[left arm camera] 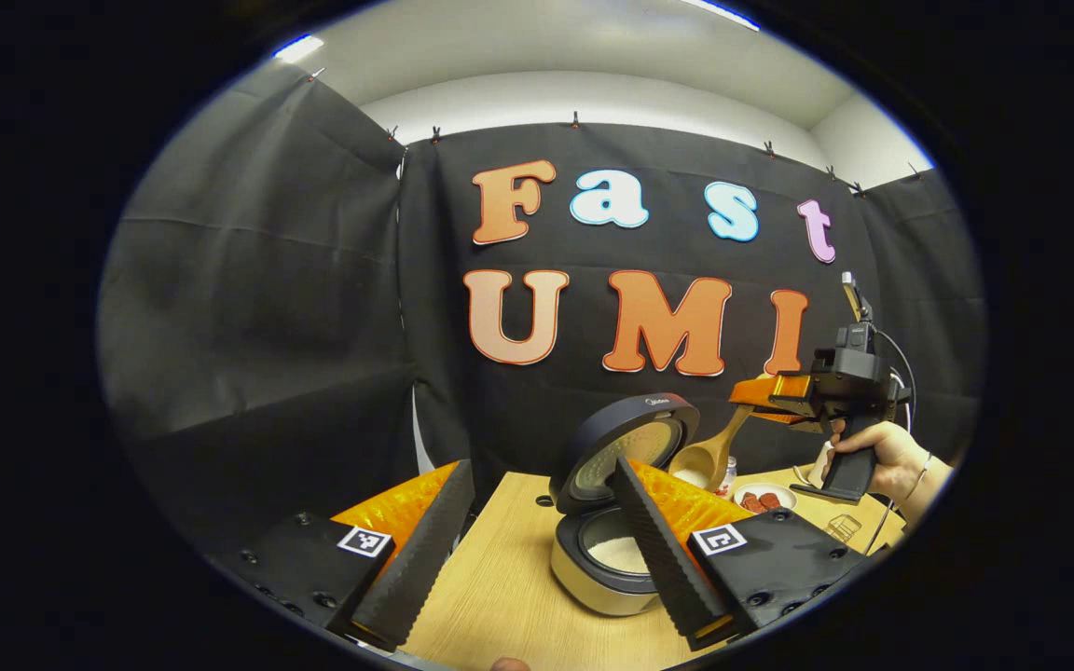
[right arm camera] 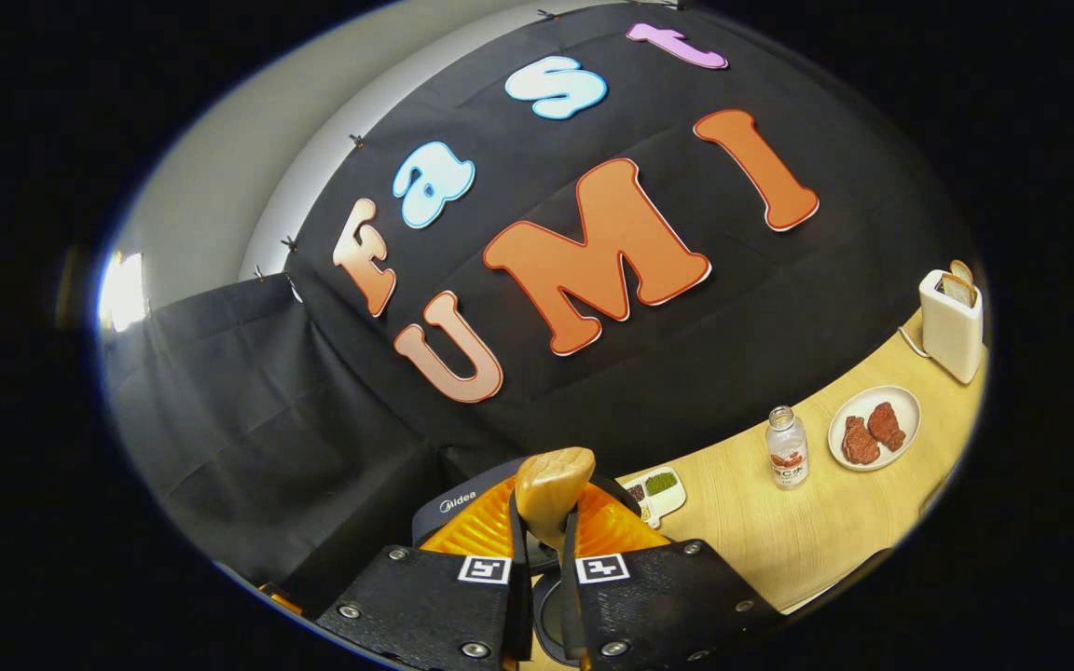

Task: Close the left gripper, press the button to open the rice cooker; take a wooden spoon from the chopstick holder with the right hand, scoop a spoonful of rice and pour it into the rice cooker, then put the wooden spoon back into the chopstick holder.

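Round cream-and-dark rice cooker [left arm camera: 604, 559] sits on the pale wooden table [left arm camera: 500, 587], lid [left arm camera: 626, 447] raised, white rice in the pot. Light wooden spoon [left arm camera: 707, 457] hangs tilted just above and behind the open lid, handle clamped between both fingers of the right gripper [right arm camera: 544, 545]. Left gripper [left arm camera: 537, 550] released, fingers spread wide, near the cooker.

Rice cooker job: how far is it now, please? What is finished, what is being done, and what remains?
Done: the rice cooker stands with its lid up, and white rice lies in the pot. In hand: the right gripper is shut on the wooden spoon, held up beside the lid; whether its bowl is loaded is unclear. The left gripper is open. Left: putting the spoon back into the chopstick holder.
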`<move>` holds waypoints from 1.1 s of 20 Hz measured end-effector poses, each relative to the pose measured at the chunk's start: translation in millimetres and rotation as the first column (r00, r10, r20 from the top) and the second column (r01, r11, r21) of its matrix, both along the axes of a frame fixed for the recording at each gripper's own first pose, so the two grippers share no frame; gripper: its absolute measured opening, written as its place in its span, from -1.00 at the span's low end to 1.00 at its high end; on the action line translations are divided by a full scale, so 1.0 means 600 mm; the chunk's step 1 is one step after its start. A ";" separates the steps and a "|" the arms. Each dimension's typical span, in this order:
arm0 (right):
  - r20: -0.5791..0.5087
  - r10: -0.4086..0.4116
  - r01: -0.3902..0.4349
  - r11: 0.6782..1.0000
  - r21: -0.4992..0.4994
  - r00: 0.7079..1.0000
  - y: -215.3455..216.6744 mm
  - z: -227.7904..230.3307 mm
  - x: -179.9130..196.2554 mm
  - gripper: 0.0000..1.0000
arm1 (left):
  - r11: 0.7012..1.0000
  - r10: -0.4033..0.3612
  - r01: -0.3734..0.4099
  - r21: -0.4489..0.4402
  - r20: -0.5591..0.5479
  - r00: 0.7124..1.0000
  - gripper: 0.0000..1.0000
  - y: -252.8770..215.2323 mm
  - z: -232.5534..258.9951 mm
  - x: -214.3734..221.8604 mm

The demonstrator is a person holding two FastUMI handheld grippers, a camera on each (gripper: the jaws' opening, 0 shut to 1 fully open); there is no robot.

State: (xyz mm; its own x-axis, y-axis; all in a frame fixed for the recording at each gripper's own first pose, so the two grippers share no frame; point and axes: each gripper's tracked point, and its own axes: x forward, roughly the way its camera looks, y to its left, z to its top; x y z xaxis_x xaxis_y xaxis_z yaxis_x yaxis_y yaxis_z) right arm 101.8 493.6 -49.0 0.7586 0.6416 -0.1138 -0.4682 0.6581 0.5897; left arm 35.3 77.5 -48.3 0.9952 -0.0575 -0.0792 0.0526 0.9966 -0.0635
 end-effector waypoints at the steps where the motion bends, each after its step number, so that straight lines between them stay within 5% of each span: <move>1: 0.011 0.004 -0.004 1.000 -0.008 1.000 0.000 -0.002 0.000 -0.77 | 1.000 0.001 -0.001 -0.001 -0.002 1.000 1.00 -0.002 -0.002 -0.002; 15: 0.182 0.070 -0.042 0.987 -0.157 0.981 0.015 -0.014 -0.015 -0.77 | 1.000 0.003 -0.003 0.000 -0.002 1.000 1.00 -0.001 -0.002 -0.006; 22: 0.334 0.180 -0.063 0.941 -0.333 0.925 0.035 -0.038 -0.031 -0.77 | 1.000 0.011 -0.011 0.001 -0.009 1.000 0.98 0.004 -0.008 -0.007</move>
State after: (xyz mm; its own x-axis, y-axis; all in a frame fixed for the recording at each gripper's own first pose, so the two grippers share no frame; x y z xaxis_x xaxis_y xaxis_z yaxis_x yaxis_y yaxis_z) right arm 82.9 514.9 -72.1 0.7039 0.7078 -0.0602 -0.6955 0.7039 0.1442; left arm 31.0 79.7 -53.0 0.9950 -0.0469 -0.0887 0.0414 0.9972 -0.0629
